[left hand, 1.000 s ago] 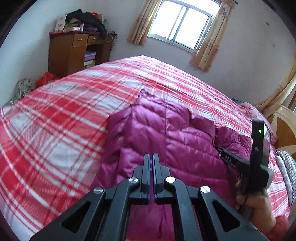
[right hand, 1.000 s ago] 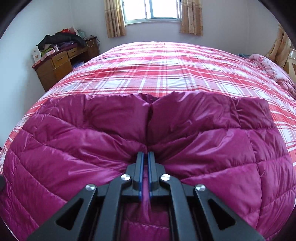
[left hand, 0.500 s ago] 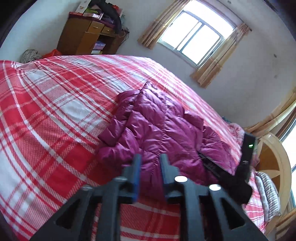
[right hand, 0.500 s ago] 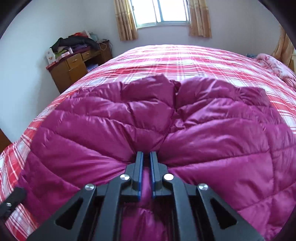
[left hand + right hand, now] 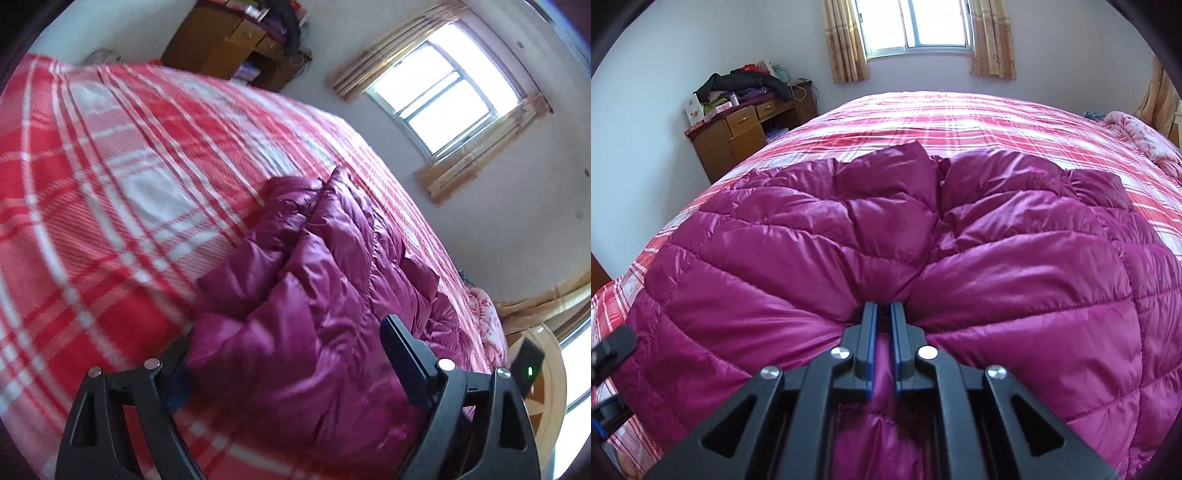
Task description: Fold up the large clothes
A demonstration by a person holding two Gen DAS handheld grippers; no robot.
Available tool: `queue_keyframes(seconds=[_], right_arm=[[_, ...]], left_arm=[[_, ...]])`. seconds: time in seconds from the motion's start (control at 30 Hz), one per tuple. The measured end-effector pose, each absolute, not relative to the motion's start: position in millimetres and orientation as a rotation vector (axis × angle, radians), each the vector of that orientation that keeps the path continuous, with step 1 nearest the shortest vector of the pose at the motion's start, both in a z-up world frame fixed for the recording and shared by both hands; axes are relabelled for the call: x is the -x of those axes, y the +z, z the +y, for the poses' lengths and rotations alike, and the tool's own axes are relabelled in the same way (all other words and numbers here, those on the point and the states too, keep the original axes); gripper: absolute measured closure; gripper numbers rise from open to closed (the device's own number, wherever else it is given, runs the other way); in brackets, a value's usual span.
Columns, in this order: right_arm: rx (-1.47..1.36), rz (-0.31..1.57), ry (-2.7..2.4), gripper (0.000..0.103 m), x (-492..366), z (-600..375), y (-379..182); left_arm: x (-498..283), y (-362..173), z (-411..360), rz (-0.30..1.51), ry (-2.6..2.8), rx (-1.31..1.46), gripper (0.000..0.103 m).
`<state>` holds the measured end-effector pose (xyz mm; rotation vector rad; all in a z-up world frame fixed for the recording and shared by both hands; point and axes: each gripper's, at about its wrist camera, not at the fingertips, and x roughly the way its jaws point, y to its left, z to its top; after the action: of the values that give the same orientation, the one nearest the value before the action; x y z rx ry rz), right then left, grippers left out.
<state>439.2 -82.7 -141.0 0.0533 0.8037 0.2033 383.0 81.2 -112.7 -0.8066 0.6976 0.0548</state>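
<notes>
Left gripper (image 5: 291, 354) jaws newly wide, astride jacket (image 5: 332, 277)

The right tongs (image 5: 882, 314) are pinching a fold of the magenta puffer jacket (image 5: 997, 266), the fabric bunching between the two blue-edged fingers (image 5: 868, 332). The jacket is lying spread over the red plaid bed (image 5: 960, 118). Part of the left tongs (image 5: 613, 347) is showing at the left edge. A cluttered wooden cabinet (image 5: 738, 133) is standing against the wall, and a curtained window (image 5: 916, 26) is glowing behind.
</notes>
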Motion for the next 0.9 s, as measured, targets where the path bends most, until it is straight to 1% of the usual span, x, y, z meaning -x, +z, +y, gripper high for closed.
queue_keyframes(seconds=[0.13,0.17,0.2,0.23,0.3,0.37,0.4,0.53,0.7,0.9], right_arm=[[-0.056,0.807,0.204,0.093,-439.4,-81.3,-141.2],[-0.060,0.809,0.206,0.093,-440.2,-81.4,-141.5],[-0.063,0.811,0.207,0.093,-440.7,-81.7,-142.0],[-0.066,0.813,0.208,0.093,-441.1,-82.0,-142.2],[-0.075,0.816,0.212,0.093,-442.3,-83.7,-142.4],[-0.092,0.819,0.220,0.093,-443.1,-86.2,-142.9],[-0.099,0.821,0.225,0.093,-443.8,-88.0,-143.3],[-0.136,0.829,0.244,0.093,-445.1,-95.3,-145.0],[-0.221,0.857,0.299,0.093,-447.9,-109.6,-147.1],[-0.378,0.958,0.464,0.093,-457.5,-142.2,-140.8]], left_arm=[[-394.5,-114.2,77.0,0.631,0.049,0.800,0.015],[-396.3,-114.5,74.6,0.625,0.050,0.794,0.024],[-398.4,-115.0,73.1,0.623,0.038,0.791,0.038],[-401.5,-114.8,68.5,0.626,0.014,0.783,0.043],[-405.0,-110.1,63.0,0.615,-0.022,0.751,0.062],[-406.6,-95.7,57.7,0.592,-0.068,0.698,0.072],[-406.6,-87.6,54.0,0.577,-0.091,0.672,0.075],[-406.5,-56.8,29.0,0.530,-0.171,0.536,0.076],[-407.7,-24.5,-25.1,0.494,-0.284,0.310,0.077],[-405.8,-14.1,-69.6,0.482,-0.376,0.094,0.076]])
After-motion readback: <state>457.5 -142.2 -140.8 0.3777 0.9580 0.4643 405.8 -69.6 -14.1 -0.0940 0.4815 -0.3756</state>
